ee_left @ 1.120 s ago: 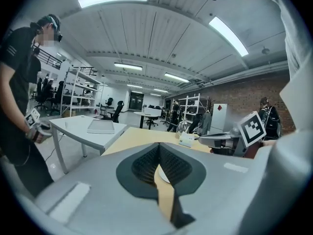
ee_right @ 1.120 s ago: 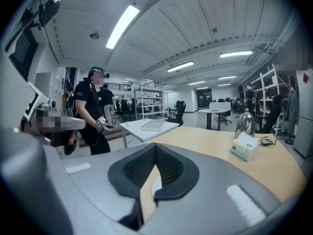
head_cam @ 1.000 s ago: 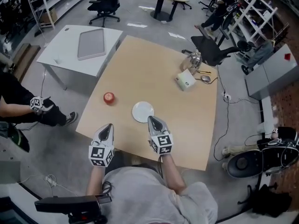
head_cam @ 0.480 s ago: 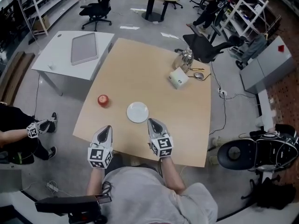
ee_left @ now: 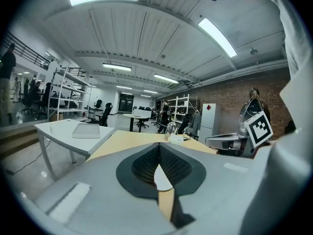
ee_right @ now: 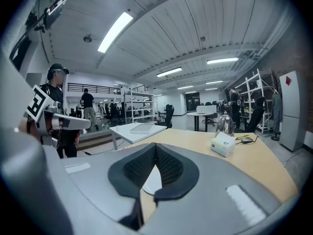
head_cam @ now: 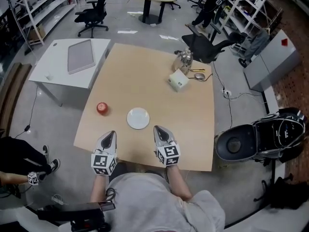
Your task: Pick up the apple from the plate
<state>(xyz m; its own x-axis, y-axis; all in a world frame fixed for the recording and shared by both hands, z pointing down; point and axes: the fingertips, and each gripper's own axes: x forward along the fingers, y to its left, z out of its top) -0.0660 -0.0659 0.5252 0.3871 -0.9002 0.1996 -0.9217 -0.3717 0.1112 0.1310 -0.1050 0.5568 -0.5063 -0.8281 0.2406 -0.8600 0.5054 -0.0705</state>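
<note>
Apple [head_cam: 101, 108]: on worktop [head_cam: 159, 88], left of plate [head_cam: 138, 118], not touching it. Left gripper [head_cam: 110, 134], right gripper [head_cam: 158, 129]: jaws closed, holding nothing, over the worktop's near edge.

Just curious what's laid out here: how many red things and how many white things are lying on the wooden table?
Red: 1, the apple
White: 2, the plate and the box
Total: 3
</note>
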